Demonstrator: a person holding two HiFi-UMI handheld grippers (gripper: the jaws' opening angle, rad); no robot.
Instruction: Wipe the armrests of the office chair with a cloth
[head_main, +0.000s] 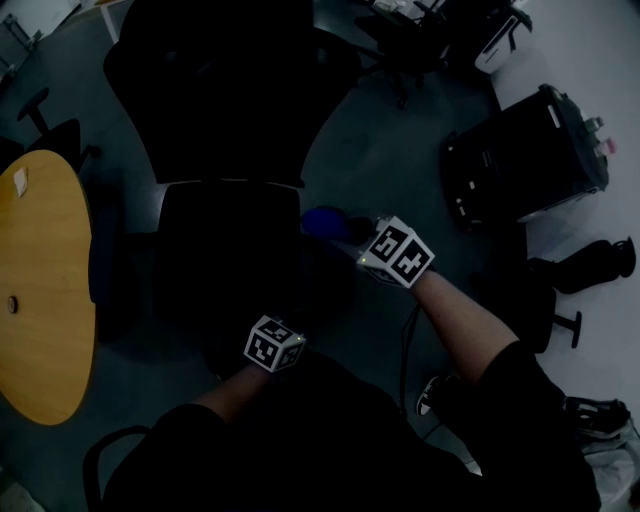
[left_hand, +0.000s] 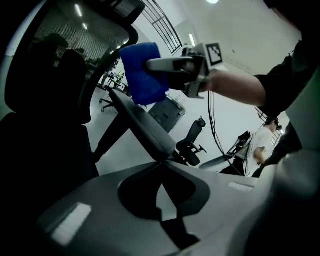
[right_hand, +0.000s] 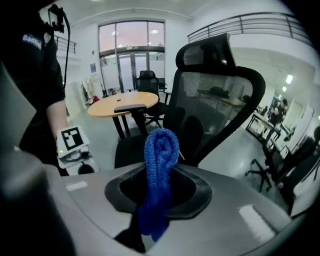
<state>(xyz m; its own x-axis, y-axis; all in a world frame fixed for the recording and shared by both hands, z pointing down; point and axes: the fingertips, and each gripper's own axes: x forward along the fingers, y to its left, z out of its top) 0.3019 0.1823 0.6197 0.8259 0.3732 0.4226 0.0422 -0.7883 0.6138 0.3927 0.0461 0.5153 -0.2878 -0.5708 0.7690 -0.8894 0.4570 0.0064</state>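
The black mesh-backed office chair (head_main: 225, 120) stands in front of me, very dark in the head view. My right gripper (right_hand: 159, 170) is shut on a folded blue cloth (right_hand: 161, 150), which sticks up out of its jaws. In the head view the cloth (head_main: 325, 222) sits by the chair's right side, ahead of the right marker cube (head_main: 400, 252). In the left gripper view, the grey armrest (left_hand: 145, 125) slants down to my left gripper (left_hand: 162, 164), whose jaws look closed with nothing between them. The cloth (left_hand: 142, 72) is held just above that armrest's far end.
A round wooden table (head_main: 40, 280) stands at the left, close to the chair. Black equipment cases (head_main: 520, 160) and a chair base (head_main: 560, 320) sit at the right on the grey floor. More chairs (left_hand: 192, 142) and a person in white (left_hand: 260, 145) are further off.
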